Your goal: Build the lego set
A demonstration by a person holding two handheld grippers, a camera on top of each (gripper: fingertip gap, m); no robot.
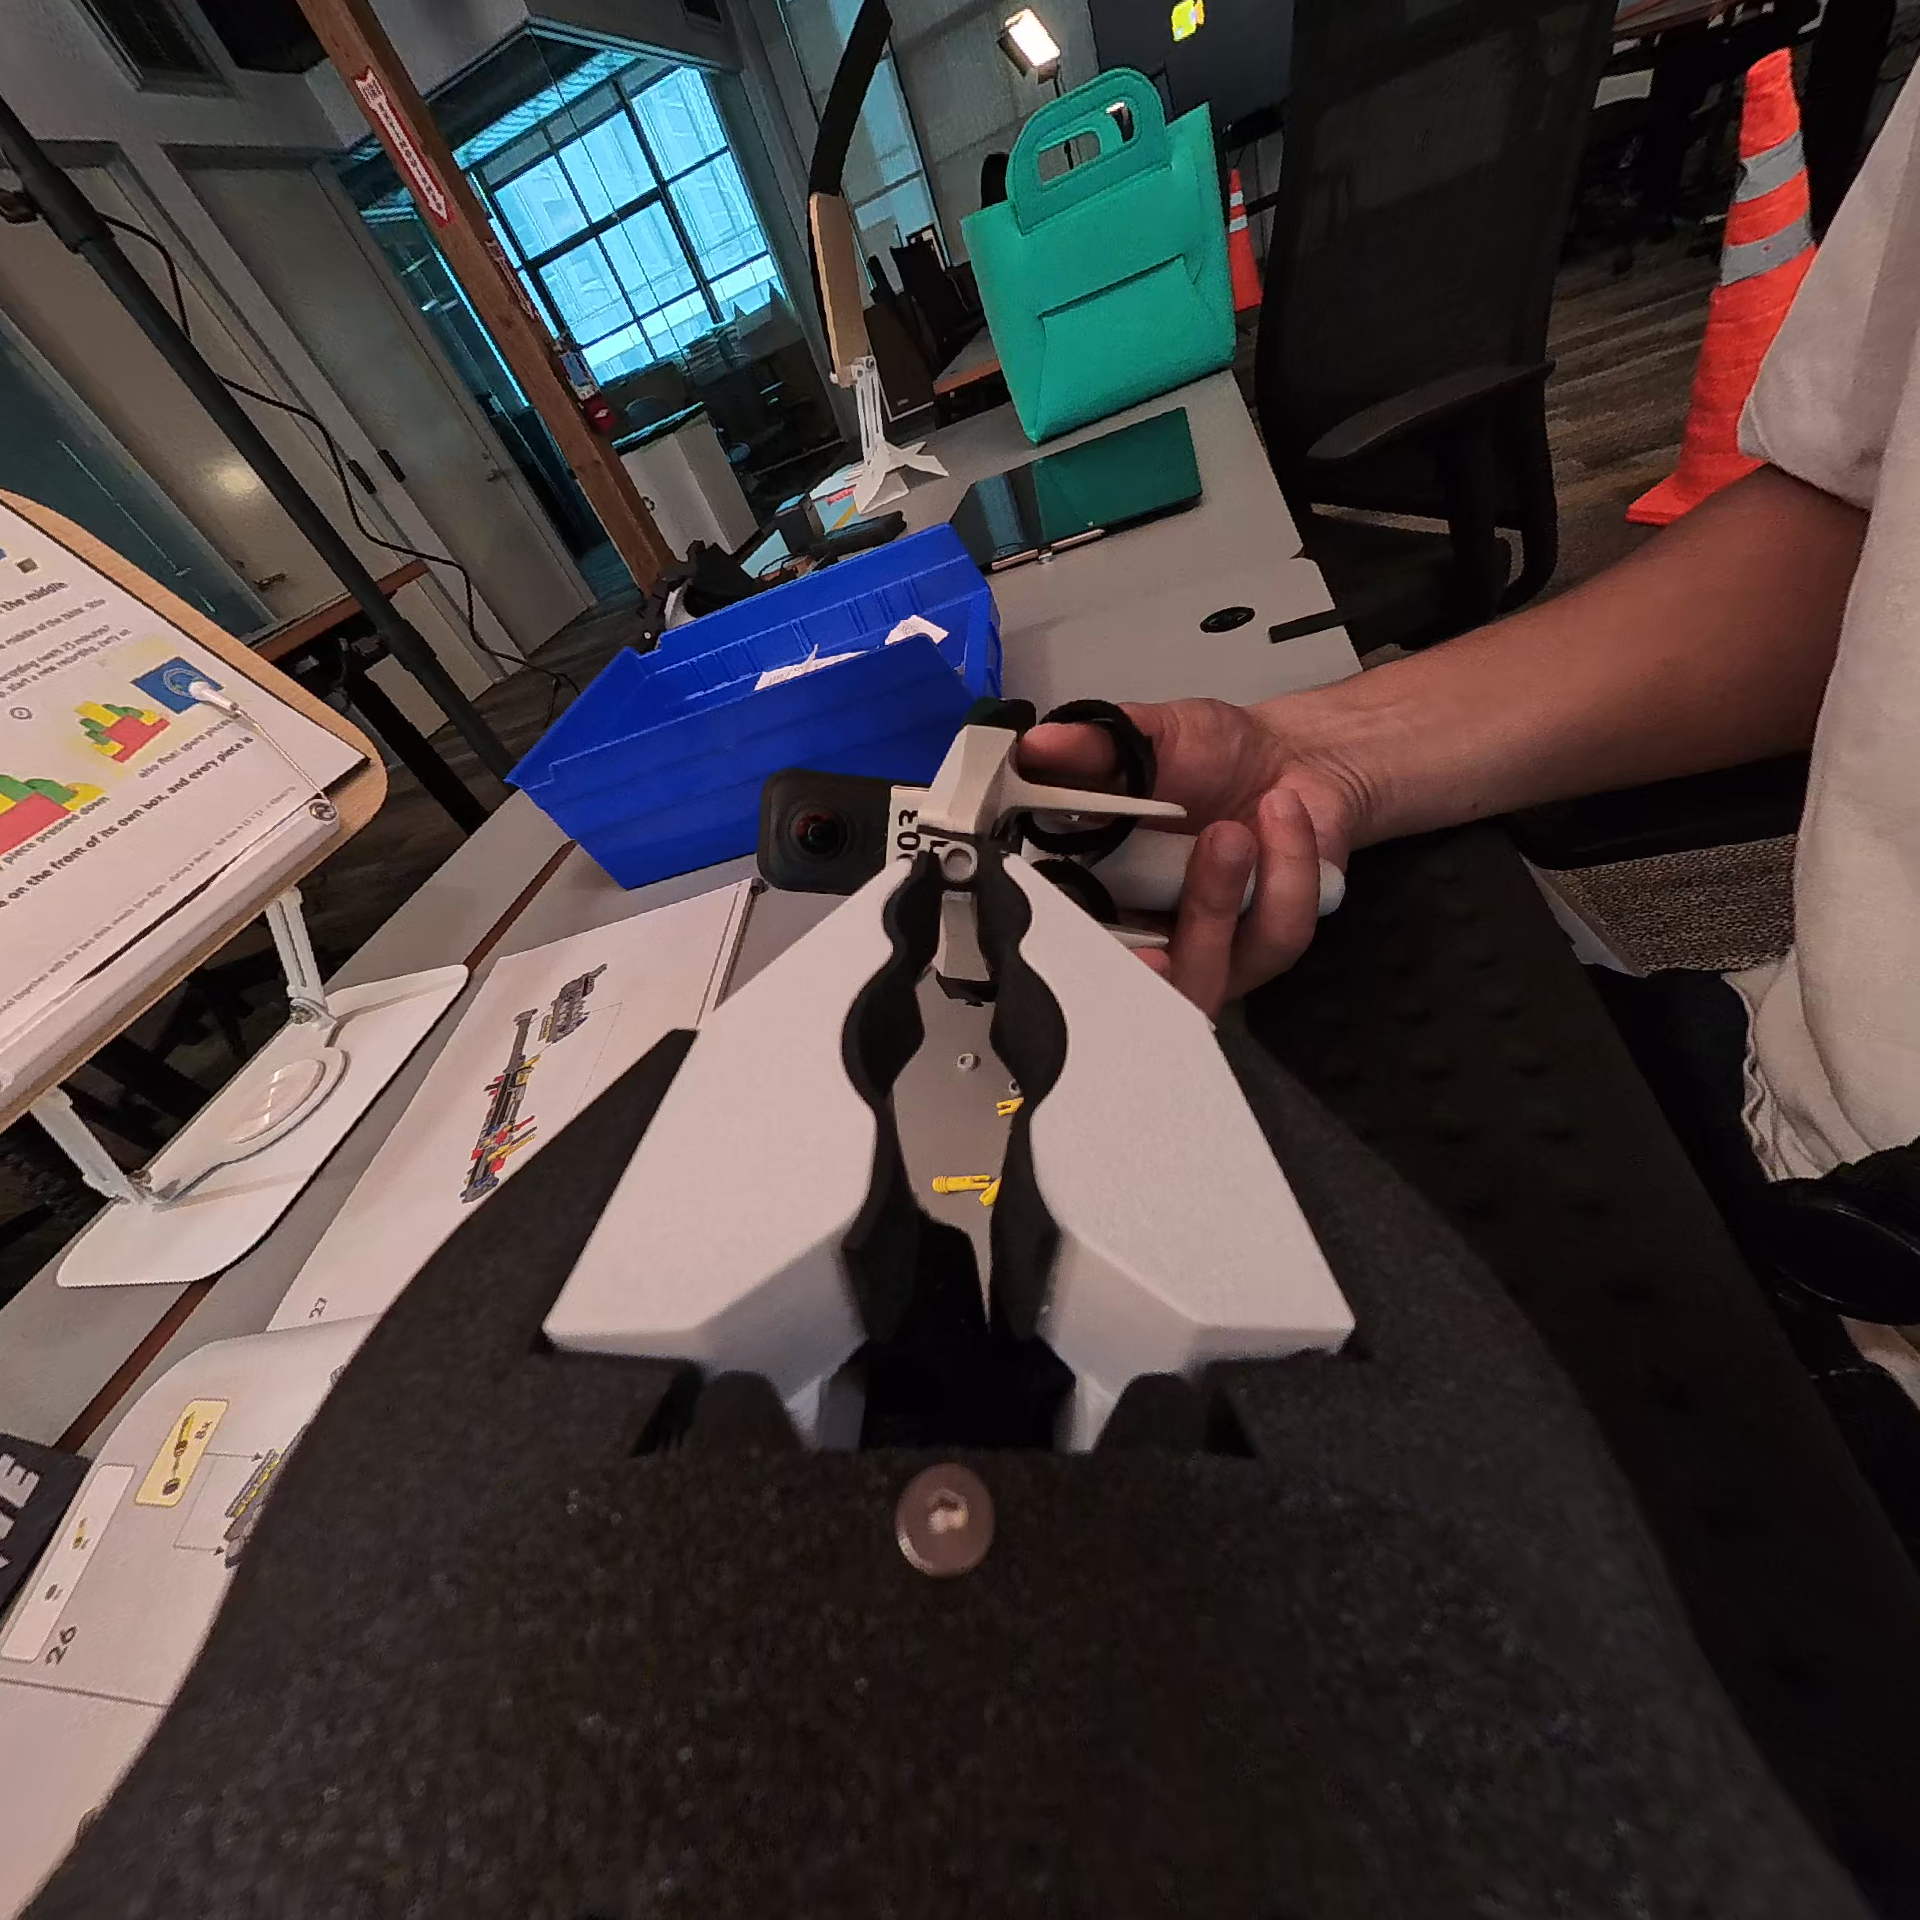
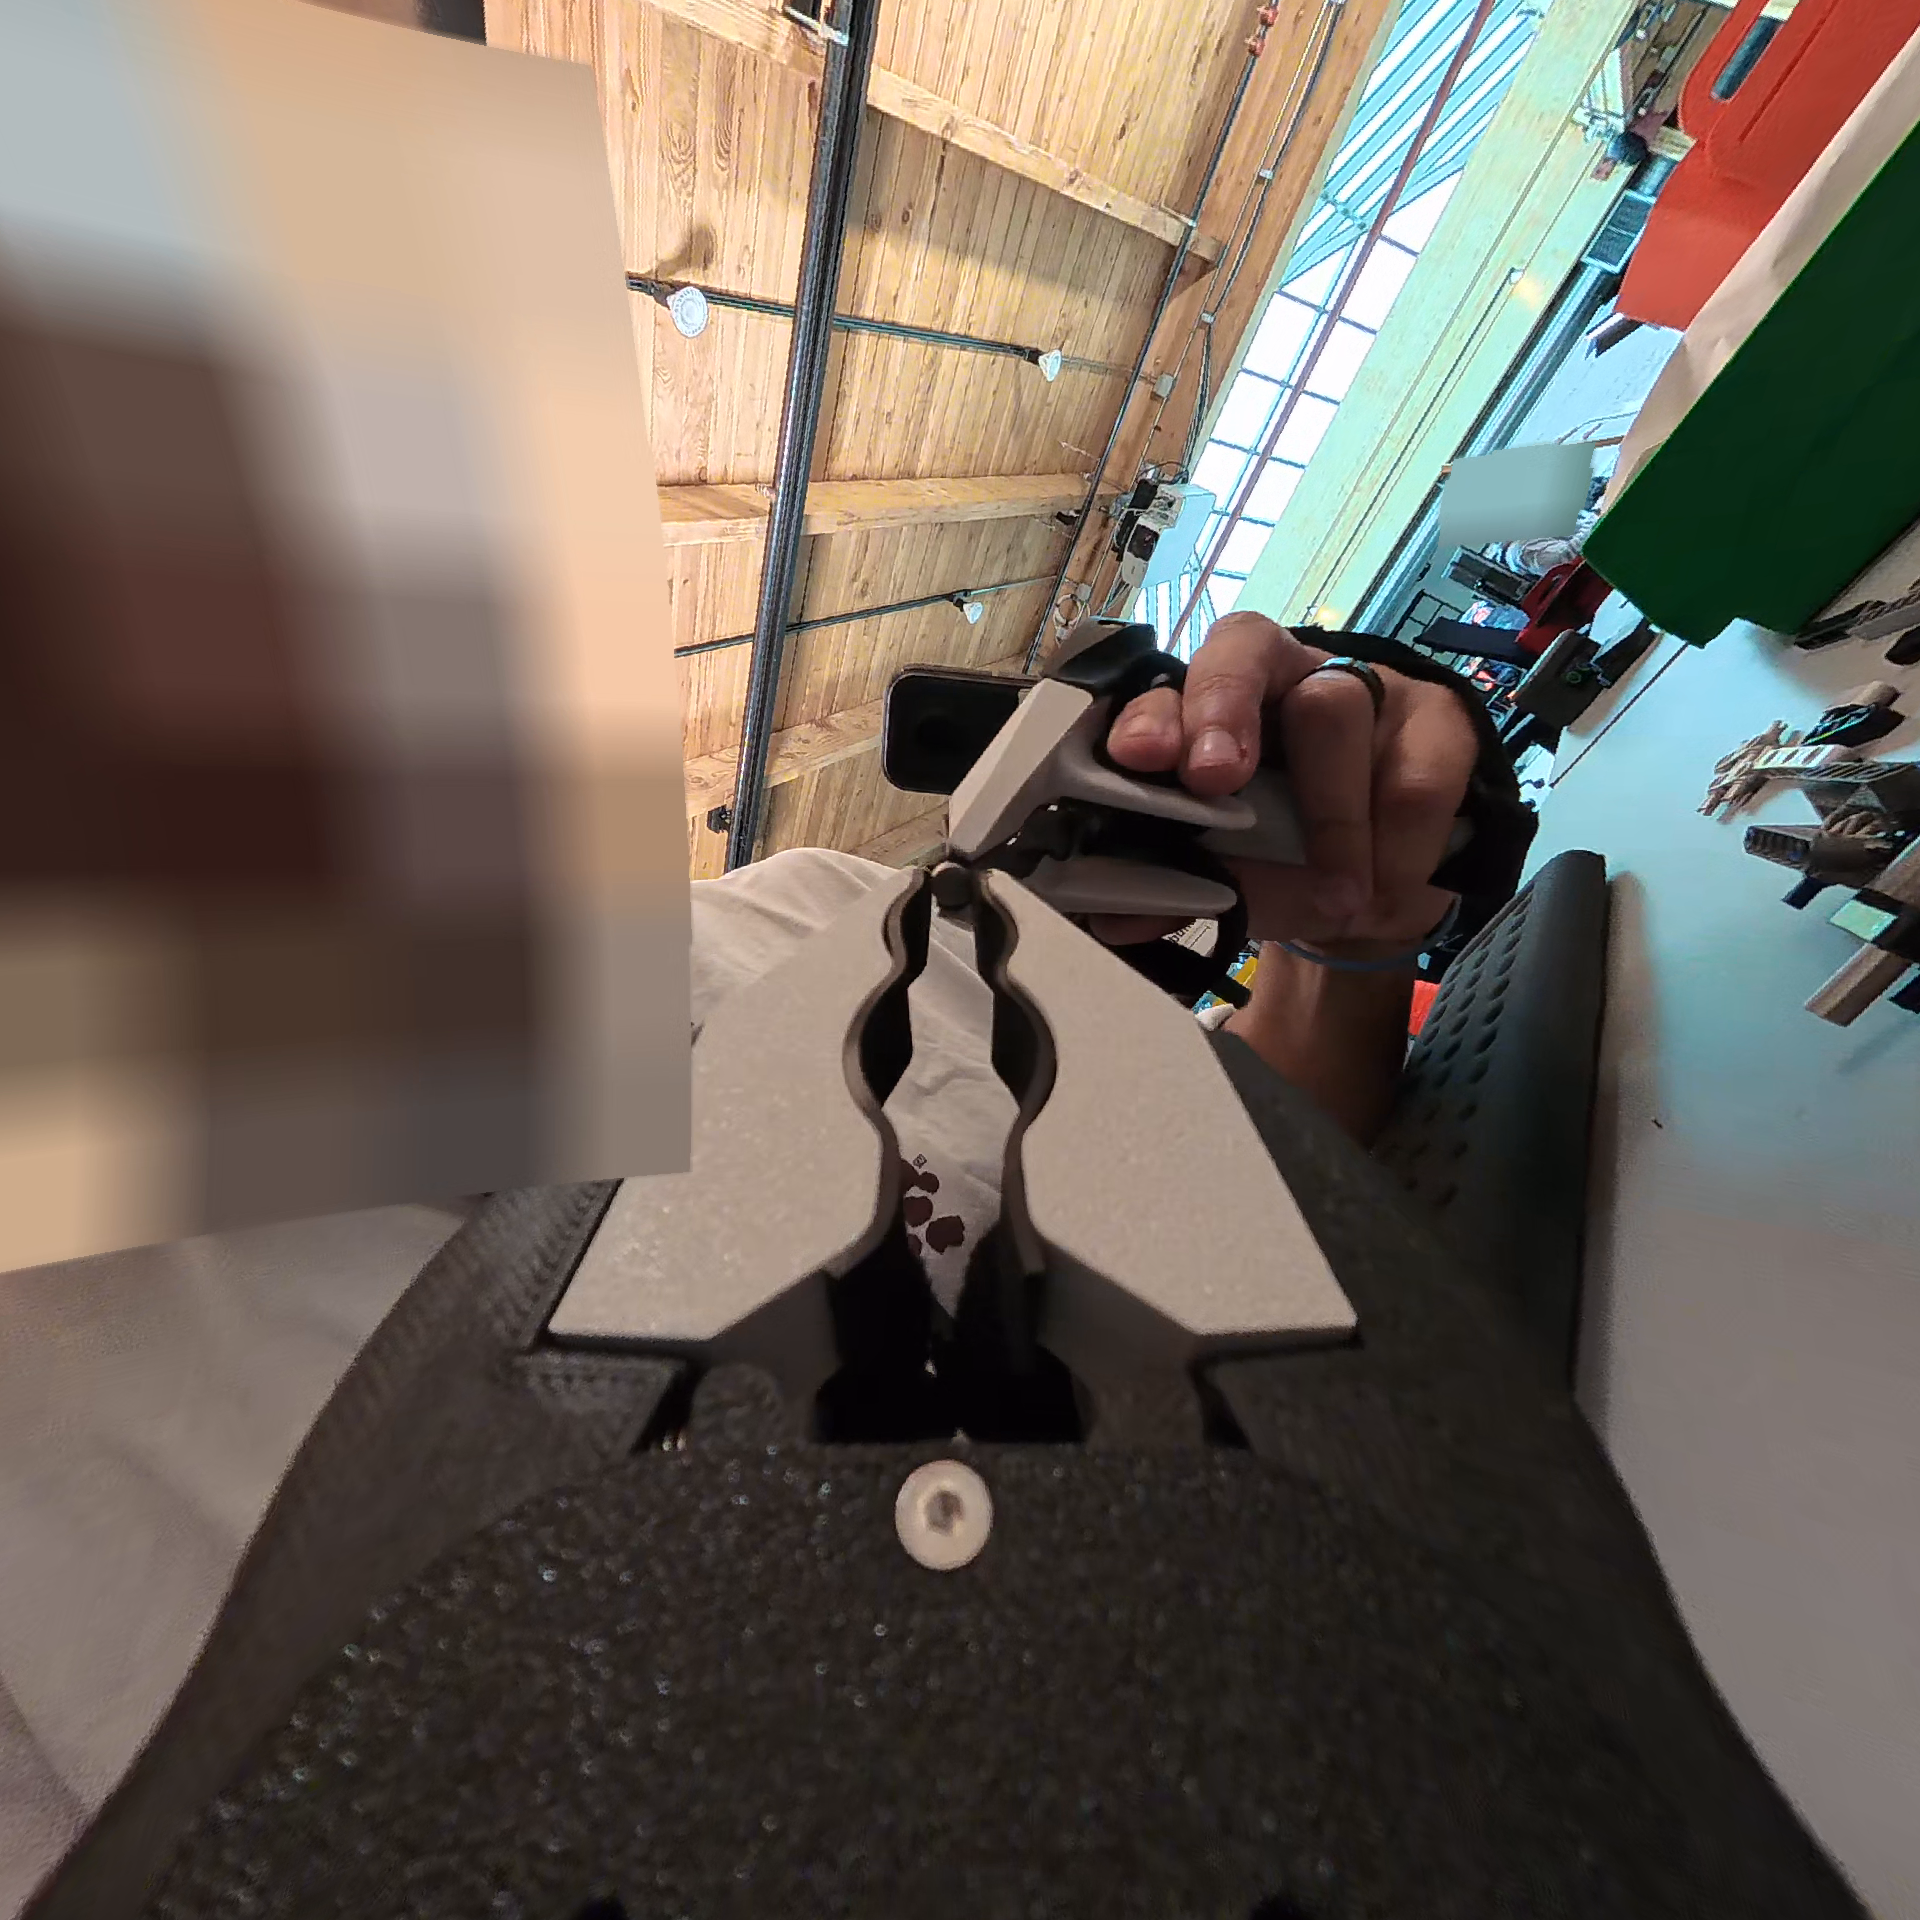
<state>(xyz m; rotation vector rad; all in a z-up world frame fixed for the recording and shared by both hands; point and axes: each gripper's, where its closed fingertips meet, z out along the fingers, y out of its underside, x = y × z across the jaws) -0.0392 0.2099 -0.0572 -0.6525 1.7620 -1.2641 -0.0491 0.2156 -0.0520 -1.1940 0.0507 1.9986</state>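
My left gripper (image 1: 956,873) and my right gripper (image 2: 949,883) are raised above the table and meet tip to tip. A small grey Lego piece (image 1: 958,862) with a hole sits right where the tips meet. It looks dark in the right wrist view (image 2: 949,885). Both pairs of jaws are closed on it. I cannot tell if it is one piece or two joined. The right gripper (image 1: 971,800) faces me in the left wrist view, held by a hand. The left gripper (image 2: 1023,769) shows in the right wrist view. Yellow Lego pins (image 1: 961,1184) lie on the table below.
An open instruction booklet (image 1: 540,1091) lies at the left, with a sheet on a stand (image 1: 156,779) beside it. A blue bin (image 1: 748,727) stands behind the grippers, with a tablet (image 1: 1081,488) and a green bag (image 1: 1101,270) farther back. Built Lego parts (image 2: 1818,821) lie on the table. My left and right fingertips are right by each other.
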